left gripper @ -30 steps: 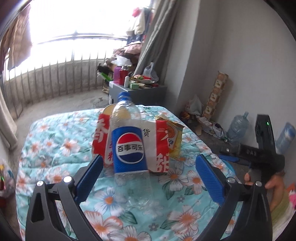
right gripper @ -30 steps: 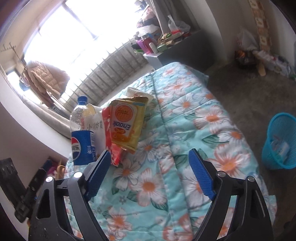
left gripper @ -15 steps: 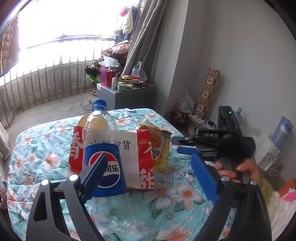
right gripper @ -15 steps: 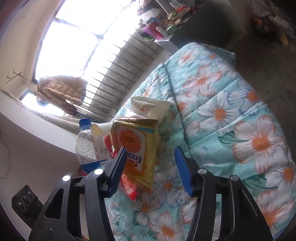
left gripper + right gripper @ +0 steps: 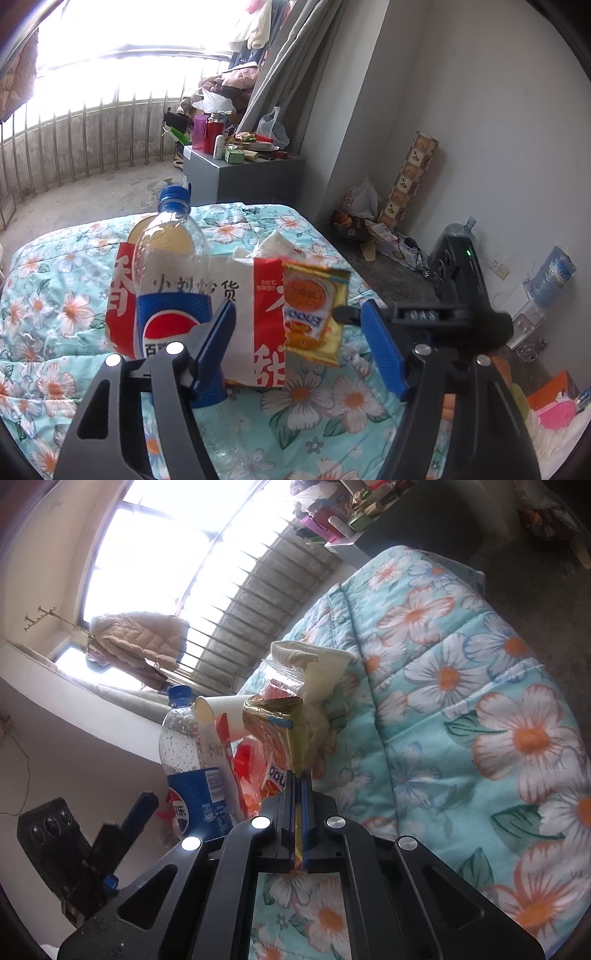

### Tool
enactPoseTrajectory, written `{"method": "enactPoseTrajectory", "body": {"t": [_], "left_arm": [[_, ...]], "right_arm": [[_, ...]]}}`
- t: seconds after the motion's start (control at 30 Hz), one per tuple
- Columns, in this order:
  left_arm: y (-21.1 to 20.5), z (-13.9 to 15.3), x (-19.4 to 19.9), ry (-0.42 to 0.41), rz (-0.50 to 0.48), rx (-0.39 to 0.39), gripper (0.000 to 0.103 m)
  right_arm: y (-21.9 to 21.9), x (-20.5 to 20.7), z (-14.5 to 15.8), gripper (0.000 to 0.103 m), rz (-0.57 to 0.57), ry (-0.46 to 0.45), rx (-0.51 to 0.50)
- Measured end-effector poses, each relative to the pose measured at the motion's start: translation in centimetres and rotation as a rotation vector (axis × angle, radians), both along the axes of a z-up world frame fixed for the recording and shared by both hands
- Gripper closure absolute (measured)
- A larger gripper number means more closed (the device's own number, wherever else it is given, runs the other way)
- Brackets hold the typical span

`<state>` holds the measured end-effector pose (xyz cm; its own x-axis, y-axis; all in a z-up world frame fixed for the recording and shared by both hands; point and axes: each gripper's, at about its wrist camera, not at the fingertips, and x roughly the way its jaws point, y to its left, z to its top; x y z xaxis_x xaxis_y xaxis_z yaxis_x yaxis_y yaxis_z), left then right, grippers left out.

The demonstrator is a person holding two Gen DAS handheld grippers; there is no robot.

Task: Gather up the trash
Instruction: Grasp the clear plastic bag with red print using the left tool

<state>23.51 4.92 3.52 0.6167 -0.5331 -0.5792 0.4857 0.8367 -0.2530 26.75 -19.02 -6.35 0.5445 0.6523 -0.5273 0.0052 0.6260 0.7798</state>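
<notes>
Clear plastic bottle with blue cap and blue label stands upright on flowered blanket. Looks empty. Red and white paper bag stands just behind bottle, touching it. Paper cup lies tipped behind bag, open end showing. Yellow snack packet sits just beside bag, on its right, pinched at edge between blue pads. Crumpled white wrapper lies behind packet. All trash bunched close together.

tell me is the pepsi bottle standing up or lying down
Upright: the Pepsi bottle stands on the floral quilt, its blue cap on top.
</notes>
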Motion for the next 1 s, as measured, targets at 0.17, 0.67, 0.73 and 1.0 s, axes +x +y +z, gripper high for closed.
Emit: {"method": "enactPoseTrajectory", "body": {"t": [0.17,0.67,0.73,1.0], "left_arm": [[-1.9,1.0,2.0,-0.002,-0.007,0.01,0.042],[-10.5,-1.3,8.7,0.072,-0.123,0.397,0.046],[-12.0,-2.7,7.7,0.053,-0.168,0.49,0.045],[-15.0,-7.1,7.8,-0.037,-0.131,0.746,0.045]], "right_arm": [[-2.4,-2.5,-1.3,0.102,-0.024,0.056,0.005],[-5.1,-6.3,-2.3,0.102,-0.082,0.093,0.014],[-5.6,-6.5,-2.4,0.102,-0.09,0.091,0.011],[-8.0,-8.8,-2.8,0.102,-0.138,0.105,0.01]]}}
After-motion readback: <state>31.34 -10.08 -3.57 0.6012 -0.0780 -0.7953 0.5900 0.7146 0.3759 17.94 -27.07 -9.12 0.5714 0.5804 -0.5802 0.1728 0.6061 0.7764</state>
